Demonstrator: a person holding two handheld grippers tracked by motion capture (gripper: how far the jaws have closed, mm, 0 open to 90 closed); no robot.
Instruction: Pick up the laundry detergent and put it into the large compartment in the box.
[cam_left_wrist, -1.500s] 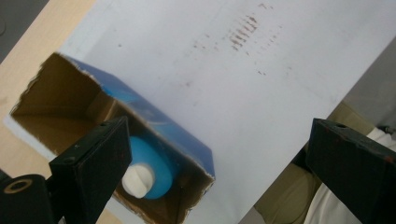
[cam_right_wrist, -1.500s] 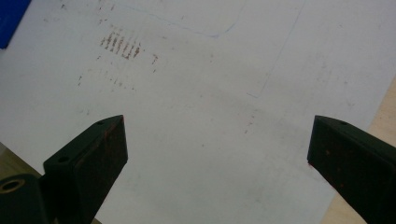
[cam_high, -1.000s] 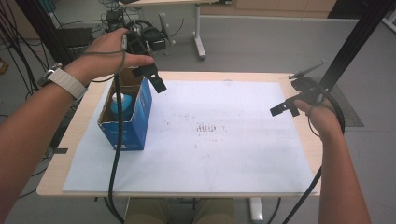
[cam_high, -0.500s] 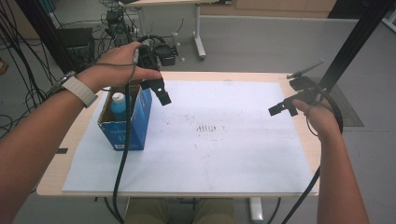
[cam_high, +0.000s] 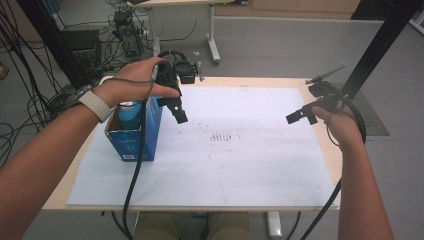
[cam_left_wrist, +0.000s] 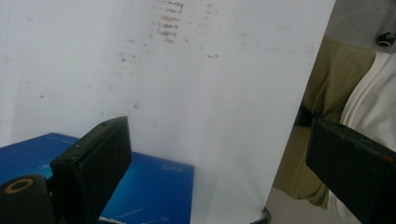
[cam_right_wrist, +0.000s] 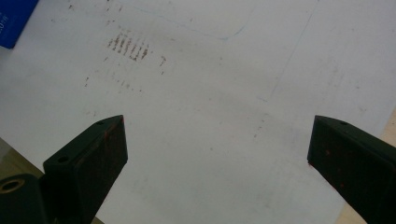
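Observation:
A blue cardboard box (cam_high: 131, 137) stands open-topped on the left of the table, with a blue-capped bottle (cam_high: 129, 111) upright inside it. My left gripper (cam_high: 179, 111) hangs just past the box's right wall, above the paper, pointing down and toward me. In the left gripper view its jaws stand wide apart, so this gripper (cam_left_wrist: 217, 128) is open and empty, with the box (cam_left_wrist: 154, 186) low between them. My right gripper (cam_high: 299, 116) hovers over the paper's right edge. In the right gripper view it (cam_right_wrist: 217, 121) is open and empty, and a corner of the box (cam_right_wrist: 11, 18) shows top left.
A large white paper sheet (cam_high: 240, 175) covers most of the wooden table (cam_high: 320, 84) and carries faint brown marks (cam_high: 220, 137) near its middle. Cables and equipment lie on the floor behind the table's left side. The person's trousers (cam_left_wrist: 327, 93) show beyond the paper's near edge.
My left gripper has moved from above the box to the right and a little toward me, clear of the box's rim. The right gripper has barely moved.

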